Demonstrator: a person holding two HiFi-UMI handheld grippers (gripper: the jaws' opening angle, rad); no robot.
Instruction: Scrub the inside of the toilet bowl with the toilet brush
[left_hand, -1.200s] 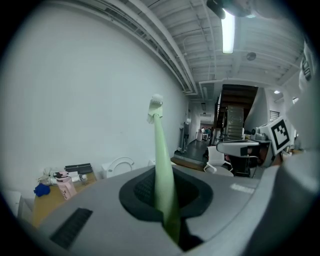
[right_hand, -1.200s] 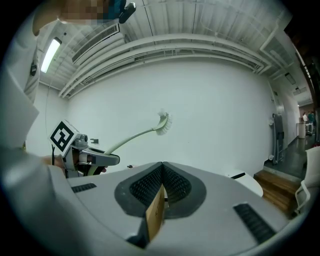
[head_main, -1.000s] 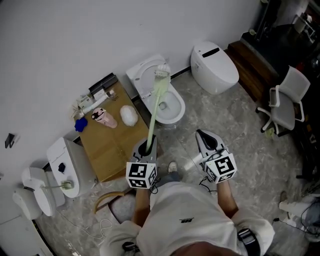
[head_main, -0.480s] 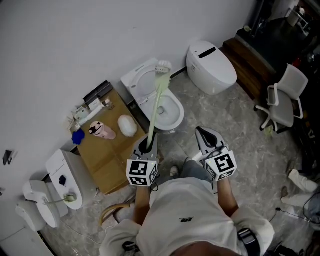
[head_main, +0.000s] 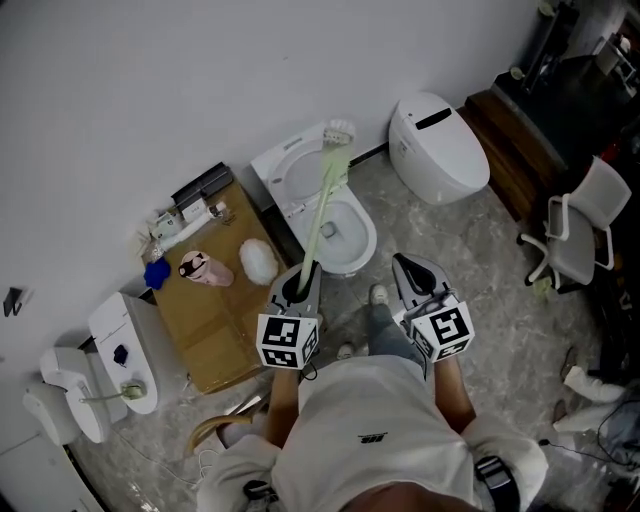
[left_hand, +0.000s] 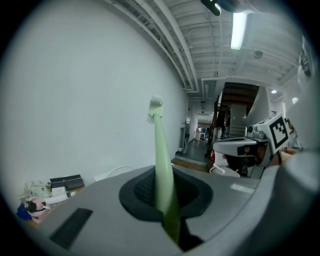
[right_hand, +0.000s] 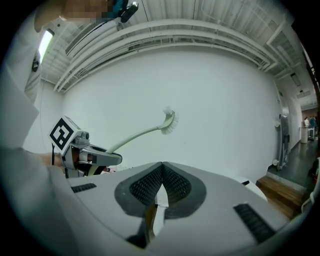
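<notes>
The toilet bowl (head_main: 368, 240) stands open on the floor straight ahead, beyond and below my left tongs (head_main: 302, 278), which are clamped on the toilet brush (head_main: 321, 208) by its handle. Its long axis runs forward and up from them, with the bristle head (head_main: 338, 130) high above the bowl, so I judge it must tip down. My right tongs (head_main: 407, 270) are closed on nothing, alongside.
</notes>
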